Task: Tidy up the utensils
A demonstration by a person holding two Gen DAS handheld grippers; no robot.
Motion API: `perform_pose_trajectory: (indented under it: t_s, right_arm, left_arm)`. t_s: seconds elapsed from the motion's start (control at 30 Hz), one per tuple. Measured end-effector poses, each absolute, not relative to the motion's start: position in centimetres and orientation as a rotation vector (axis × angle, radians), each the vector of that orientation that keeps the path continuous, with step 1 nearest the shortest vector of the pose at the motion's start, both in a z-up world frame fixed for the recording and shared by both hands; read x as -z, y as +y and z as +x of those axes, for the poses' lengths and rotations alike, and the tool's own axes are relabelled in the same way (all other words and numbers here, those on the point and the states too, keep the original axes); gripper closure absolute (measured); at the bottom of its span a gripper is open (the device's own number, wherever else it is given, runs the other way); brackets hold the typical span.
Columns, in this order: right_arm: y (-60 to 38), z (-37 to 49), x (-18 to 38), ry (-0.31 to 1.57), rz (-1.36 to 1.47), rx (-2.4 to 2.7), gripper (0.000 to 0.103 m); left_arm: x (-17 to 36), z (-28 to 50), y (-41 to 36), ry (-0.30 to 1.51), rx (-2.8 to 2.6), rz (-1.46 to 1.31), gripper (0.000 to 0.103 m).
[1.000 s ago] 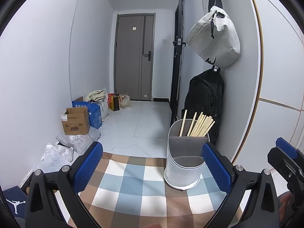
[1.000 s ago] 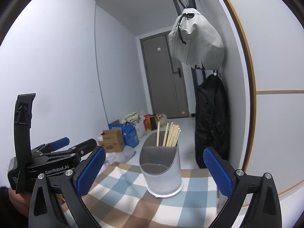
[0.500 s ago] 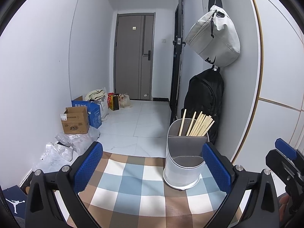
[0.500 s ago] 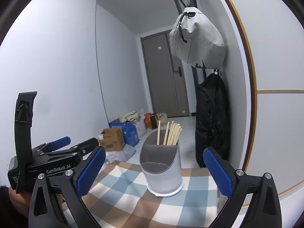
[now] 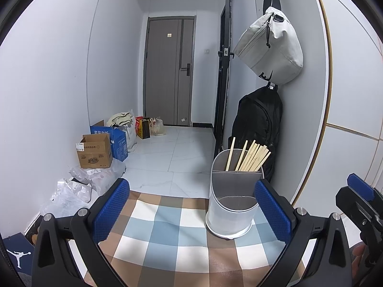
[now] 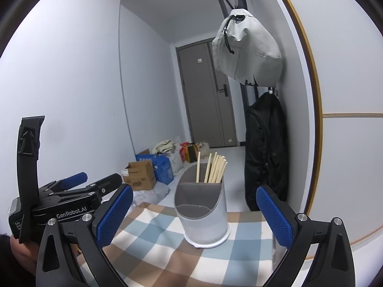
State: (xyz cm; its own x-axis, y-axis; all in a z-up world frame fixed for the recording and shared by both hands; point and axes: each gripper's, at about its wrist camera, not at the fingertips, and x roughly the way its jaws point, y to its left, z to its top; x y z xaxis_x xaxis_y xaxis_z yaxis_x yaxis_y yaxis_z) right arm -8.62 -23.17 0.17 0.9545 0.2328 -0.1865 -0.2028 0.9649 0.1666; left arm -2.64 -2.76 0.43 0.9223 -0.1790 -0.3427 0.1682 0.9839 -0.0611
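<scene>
Standing upright on the checked tablecloth point(image 5: 167, 234), the white utensil holder point(image 5: 231, 205) sits at about 1 o'clock from the left gripper point(image 5: 191, 210), whose blue-padded fingers point(image 5: 111, 209) are spread wide apart with nothing between them. A bundle of wooden chopsticks point(image 5: 249, 155) leans in the holder's rear compartment; the lower front compartment looks bare inside. In the right wrist view the same holder stands near 12 o'clock from the right gripper point(image 6: 195, 215), whose fingers point(image 6: 274, 214) are likewise wide apart and grip nothing.

Writing is scarce but legible in places. The body of the left gripper, seen at 9 o'clock in the right wrist view, carries "GenRobot.AI" in white letters, with a small label beside it too blurred to read. At 8 o'clock in the left wrist view a dark blue box point(image 5: 14, 251) shows a white Jumpman logo. A brown cardboard box point(image 5: 94, 151) on the floor at 10 o'clock bears a white sticker and printed characters I cannot make out, and the blue carton point(image 5: 117, 140) behind it has white Chinese lettering, also unreadable.

A pale grey bag point(image 5: 270, 47) hangs on the wall at 1 o'clock, above a black backpack point(image 5: 258, 129). A grey door point(image 5: 170, 71) closes the hallway at 12 o'clock.
</scene>
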Motion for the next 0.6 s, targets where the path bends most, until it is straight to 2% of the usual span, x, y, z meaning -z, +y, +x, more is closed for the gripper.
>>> perform_pose_trajectory:
  t_s: [0.6]
  right_arm:
    - [-23.27,-8.47,-0.12,0.215,0.148,-0.226,0.0]
  left_arm:
    - [-0.28,-2.71,-3.15,0.358,0.186,-0.019,0.001]
